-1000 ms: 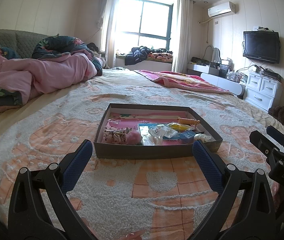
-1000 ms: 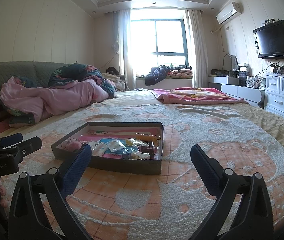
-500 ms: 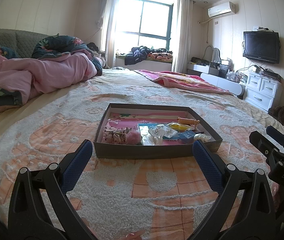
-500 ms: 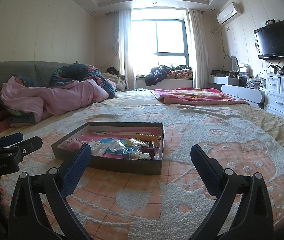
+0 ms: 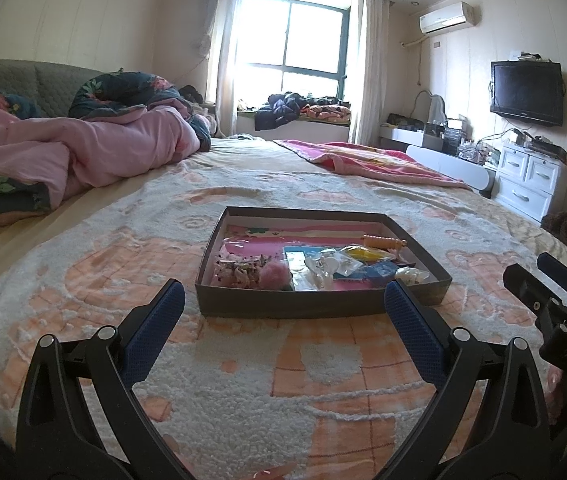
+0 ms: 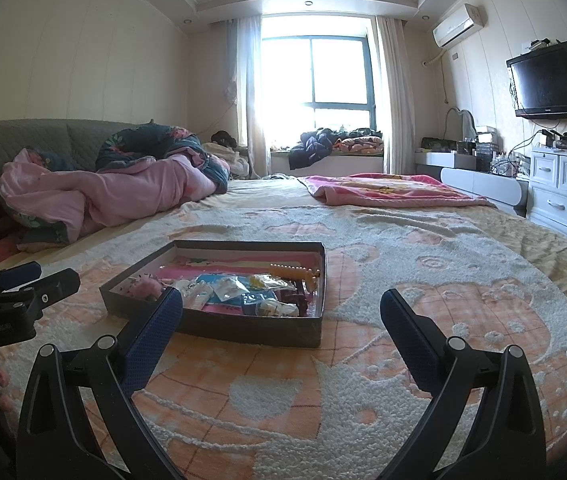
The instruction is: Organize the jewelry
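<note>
My left gripper (image 5: pixel 283 296) & right gripper (image 6: pixel 281 300), both spread wide, empty, hover over the blanket (image 5: pixel 243 380); jewelry tray (image 5: pixel 315 308) sits mid-frame.

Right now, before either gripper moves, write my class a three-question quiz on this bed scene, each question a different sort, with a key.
1. True or false: the left gripper holds a piece of jewelry.
2. Multiple choice: the orange beaded strand lies in the box at its
A. near left corner
B. far right side
C. outside, on the blanket
3. Fill in: the fluffy pompom in the box is ____ in colour.

Key
1. False: both the left gripper and the right gripper are open and empty, short of the box.
2. B
3. pink
</note>
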Motion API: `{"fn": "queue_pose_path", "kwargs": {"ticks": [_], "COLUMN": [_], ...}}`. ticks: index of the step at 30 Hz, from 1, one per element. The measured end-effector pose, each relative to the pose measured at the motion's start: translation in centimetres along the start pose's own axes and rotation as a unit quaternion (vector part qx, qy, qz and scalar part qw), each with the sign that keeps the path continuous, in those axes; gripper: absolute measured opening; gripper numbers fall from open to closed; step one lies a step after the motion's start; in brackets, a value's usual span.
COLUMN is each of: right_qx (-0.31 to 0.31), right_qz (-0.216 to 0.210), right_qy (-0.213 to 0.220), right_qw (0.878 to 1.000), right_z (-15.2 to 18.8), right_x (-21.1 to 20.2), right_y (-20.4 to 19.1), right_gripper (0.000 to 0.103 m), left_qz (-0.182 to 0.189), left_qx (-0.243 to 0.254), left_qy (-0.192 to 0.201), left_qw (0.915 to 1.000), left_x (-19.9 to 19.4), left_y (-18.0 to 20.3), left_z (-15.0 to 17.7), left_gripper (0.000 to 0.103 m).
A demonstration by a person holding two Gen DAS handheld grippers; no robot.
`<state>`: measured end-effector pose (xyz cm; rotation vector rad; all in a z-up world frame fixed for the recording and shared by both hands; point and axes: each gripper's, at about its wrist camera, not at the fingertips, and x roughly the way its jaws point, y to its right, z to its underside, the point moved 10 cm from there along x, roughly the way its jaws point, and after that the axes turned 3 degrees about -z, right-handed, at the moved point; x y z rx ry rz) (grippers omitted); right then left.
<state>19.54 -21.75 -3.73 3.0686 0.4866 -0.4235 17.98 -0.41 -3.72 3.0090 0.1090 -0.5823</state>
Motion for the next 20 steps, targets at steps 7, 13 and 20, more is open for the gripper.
{"fn": "queue_pose_path", "kwargs": {"ticks": [7, 13, 20], "right_qx": [0.008, 0.015, 0.088], "right_qz": [0.003, 0.006, 0.111], "right_qy": [-0.008, -0.015, -0.088], "right_qw": [1.000, 1.000, 0.986], "right_z": [0.4, 0.4, -0.8], "right_x": [0.4, 0.8, 5.9], "right_y": [0.4, 1.2, 11.0], "right_gripper": [0.097, 0.096, 0.096], "left_qz": [-0.016, -0.011, -0.044], "left_qx": [0.007, 0.002, -0.075], "left_qy": [-0.005, -0.009, -0.065], "left_qw": [0.9998, 0.9999, 0.9941], "left_x": [0.1, 0.3, 3.7], "left_y": [0.0, -0.2, -7.5], "left_z": [0.0, -0.1, -1.1], "left_gripper": [0.092, 0.092, 0.092]}}
